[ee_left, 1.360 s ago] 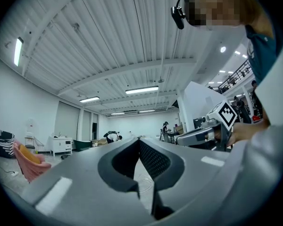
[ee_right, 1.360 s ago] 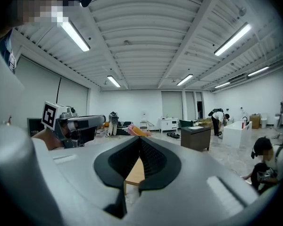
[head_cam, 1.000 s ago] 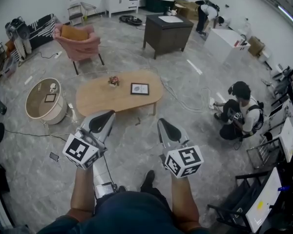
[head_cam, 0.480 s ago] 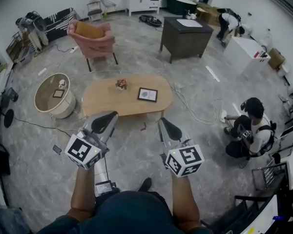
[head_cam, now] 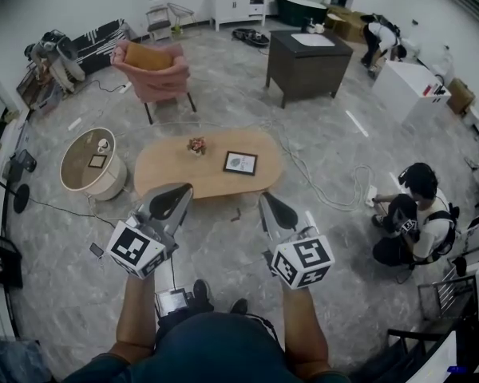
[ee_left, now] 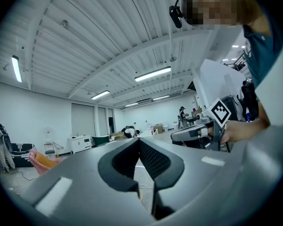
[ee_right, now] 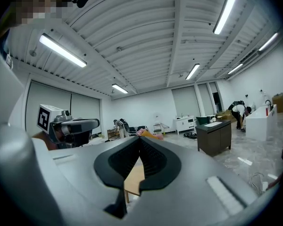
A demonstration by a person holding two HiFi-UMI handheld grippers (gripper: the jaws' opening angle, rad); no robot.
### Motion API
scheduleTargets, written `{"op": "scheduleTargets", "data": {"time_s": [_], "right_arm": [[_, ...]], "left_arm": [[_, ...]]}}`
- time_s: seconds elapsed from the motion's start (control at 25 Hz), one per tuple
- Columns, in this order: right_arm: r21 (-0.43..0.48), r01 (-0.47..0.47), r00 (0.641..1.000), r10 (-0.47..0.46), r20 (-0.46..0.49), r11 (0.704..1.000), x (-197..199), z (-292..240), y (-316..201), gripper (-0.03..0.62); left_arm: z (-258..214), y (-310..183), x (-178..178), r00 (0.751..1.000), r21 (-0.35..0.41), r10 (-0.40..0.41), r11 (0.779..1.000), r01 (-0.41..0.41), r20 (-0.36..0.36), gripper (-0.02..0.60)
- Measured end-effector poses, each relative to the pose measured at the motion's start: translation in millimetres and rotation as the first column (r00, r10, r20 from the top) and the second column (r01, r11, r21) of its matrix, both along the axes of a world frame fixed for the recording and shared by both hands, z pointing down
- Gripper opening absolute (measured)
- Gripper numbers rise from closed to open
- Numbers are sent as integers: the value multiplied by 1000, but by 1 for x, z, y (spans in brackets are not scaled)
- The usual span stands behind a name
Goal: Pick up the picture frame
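Looking down, the head view alone shows the frame [head_cam: 240, 163]. It lies flat on the right half of the oval table [head_cam: 168, 178], just right of a small plant [head_cam: 196, 145]. It is a dark rectangle with a white mat round a greyish picture, set a little askew to the table's long edge.

The left gripper [head_cam: 176, 193] and right gripper [head_cam: 267, 201] are held side by side above the floor, tips toward the table's near edge, touching nothing.

Each gripper's own view adds what the head view cannot show: its fingers are closed tip to tip with nothing between them. The right gripper view catches a strip of the tan table through the slot below its tips, and a dark cabinet [ee_right: 214, 136] off to the right. The left gripper view shows mostly ceiling, lights and the other gripper in a hand [ee_left: 240, 132].
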State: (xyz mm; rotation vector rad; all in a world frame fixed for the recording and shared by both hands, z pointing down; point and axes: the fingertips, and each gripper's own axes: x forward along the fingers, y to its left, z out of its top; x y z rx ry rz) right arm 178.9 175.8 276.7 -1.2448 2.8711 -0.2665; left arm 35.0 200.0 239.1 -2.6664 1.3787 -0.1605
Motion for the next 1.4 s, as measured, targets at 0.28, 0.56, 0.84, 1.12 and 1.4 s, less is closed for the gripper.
{"op": "scheduleTargets", "data": {"time_s": [0.28, 0.56, 0.84, 1.12, 1.4], "right_arm": [[-14, -42, 999, 41, -26, 999, 11, 5, -40, 11], [1, -149, 987, 149, -58, 989, 27, 2, -108, 11], [-4, -242, 969, 241, -53, 970, 16, -2, -179, 11], [-34, -298, 953, 296, -55, 954, 2, 1, -248, 11], [-36, -312, 948, 308, -81, 950, -33, 4, -302, 11]], "left_arm": [[2, -56, 9, 998, 6, 45, 999, -45, -35, -5], [2, -143, 25, 984, 36, 167, 986, -165, -65, -5], [-7, -232, 17, 963, 42, 260, 965, -258, -70, -5], [-8, -306, 5, 946, 17, 319, 948, -318, -62, -5], [-6, -360, -34, 941, 26, 327, 945, -326, -87, -5]]}}
